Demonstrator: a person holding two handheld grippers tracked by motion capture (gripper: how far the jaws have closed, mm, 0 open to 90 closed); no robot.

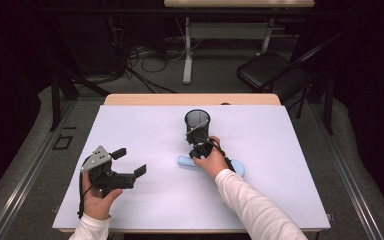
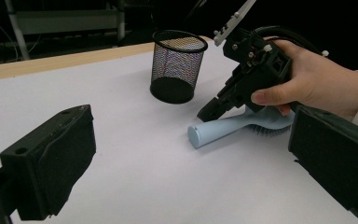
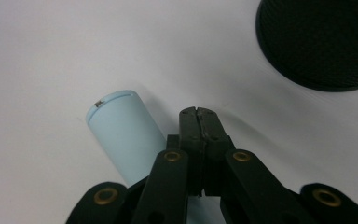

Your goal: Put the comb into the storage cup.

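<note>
A light blue hairbrush (image 1: 185, 161) lies on the pale mat (image 1: 280, 150) near the middle, handle pointing left. In the right gripper view its round handle end (image 3: 121, 130) sits just left of and below my jaws. My right gripper (image 1: 196, 154) hovers over the handle with its jaws pressed together and nothing between them; the left gripper view shows its tips (image 2: 207, 113) close above the brush (image 2: 228, 126). A black mesh cup (image 1: 197, 122) stands upright just behind it. My left gripper (image 1: 130, 161) rests at the front left, open and empty.
The mat covers a wooden table whose far edge (image 1: 190, 99) shows behind the cup (image 2: 177, 65). A black folding chair (image 1: 275, 70) and another desk's legs (image 1: 187, 55) stand on the floor beyond. Bare mat stretches to the right and front.
</note>
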